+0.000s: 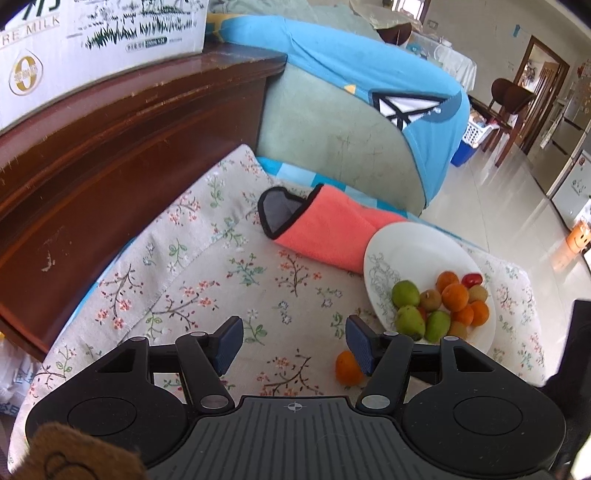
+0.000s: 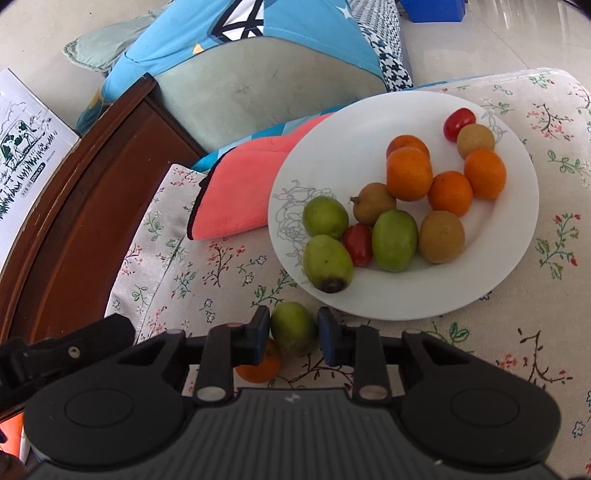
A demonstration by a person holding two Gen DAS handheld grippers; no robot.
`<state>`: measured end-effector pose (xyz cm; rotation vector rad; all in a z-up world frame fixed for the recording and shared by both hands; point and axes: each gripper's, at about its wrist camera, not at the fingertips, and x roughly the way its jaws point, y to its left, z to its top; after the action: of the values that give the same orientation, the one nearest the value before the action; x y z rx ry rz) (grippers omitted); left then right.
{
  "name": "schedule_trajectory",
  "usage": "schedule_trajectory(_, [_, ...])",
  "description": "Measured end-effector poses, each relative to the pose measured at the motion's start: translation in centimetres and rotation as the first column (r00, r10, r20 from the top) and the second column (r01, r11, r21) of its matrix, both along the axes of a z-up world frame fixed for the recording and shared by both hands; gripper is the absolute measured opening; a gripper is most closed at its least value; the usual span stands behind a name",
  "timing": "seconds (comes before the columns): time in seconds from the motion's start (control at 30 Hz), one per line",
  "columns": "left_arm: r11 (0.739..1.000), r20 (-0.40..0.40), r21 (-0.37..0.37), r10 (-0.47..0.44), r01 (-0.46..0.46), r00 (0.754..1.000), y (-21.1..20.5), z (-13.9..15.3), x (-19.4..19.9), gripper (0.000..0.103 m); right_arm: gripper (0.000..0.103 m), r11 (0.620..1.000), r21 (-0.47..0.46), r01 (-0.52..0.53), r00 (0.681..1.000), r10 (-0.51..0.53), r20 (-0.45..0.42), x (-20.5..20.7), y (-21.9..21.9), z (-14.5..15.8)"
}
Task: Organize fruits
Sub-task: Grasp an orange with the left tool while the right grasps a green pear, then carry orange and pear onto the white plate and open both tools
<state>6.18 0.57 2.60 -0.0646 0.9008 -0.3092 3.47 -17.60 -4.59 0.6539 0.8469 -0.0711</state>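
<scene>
A white plate (image 2: 369,122) rests on the floral cloth (image 2: 207,266) and holds a pile of green, orange, brown and small red fruits. My right gripper (image 2: 294,317) is just in front of the plate's near rim, shut on a green fruit (image 2: 293,328) pressed between its blue pads. A loose orange (image 2: 258,365) lies on the cloth, partly hidden under that gripper's left finger. In the left wrist view the same orange (image 1: 347,367) sits beside the right finger of my left gripper (image 1: 295,332), which is open and holds nothing. The plate (image 1: 406,251) is to its right.
A pink-orange towel (image 1: 332,229) lies behind the plate. A dark wooden cabinet (image 1: 129,147) runs along the left and carries a milk carton box (image 1: 92,33). A blue and green cushion (image 1: 351,129) stands behind. The cloth's right edge drops to a tiled floor (image 1: 517,206).
</scene>
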Motion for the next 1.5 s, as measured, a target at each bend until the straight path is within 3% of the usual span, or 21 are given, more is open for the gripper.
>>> schedule_trajectory(0.23, [0.999,-0.070,0.020,-0.041,0.042,0.997,-0.9,-2.3,-0.1,0.060,0.028,1.000,0.000,0.011,1.000,-0.011,0.000,-2.1,-1.2,2.0])
schedule_trajectory(0.5, [0.987,-0.064,0.082,-0.134,0.139,0.989,-3.3,-4.3,-1.1,0.060,0.028,0.999,0.003,0.033,0.999,-0.032,-0.021,-5.5,-4.0,4.2])
schedule_trajectory(0.93, [0.989,0.005,0.103,-0.111,0.110,0.994,-4.6,-5.9,-0.9,0.058,0.028,0.996,0.076,0.053,0.998,-0.050,-0.040,-6.5,-6.0,4.2])
schedule_trajectory(1.23, [0.989,0.002,0.105,-0.108,0.107,0.994,-5.1,-6.5,-0.8,0.028,0.028,0.996,0.083,0.041,0.999,-0.038,-0.033,-6.5,-6.0,4.4])
schedule_trajectory(1.5, [0.992,0.017,0.075,-0.103,0.101,0.995,-5.4,-5.4,-1.1,0.028,0.028,0.993,0.098,0.065,0.998,-0.062,-0.025,-6.4,-6.8,4.5])
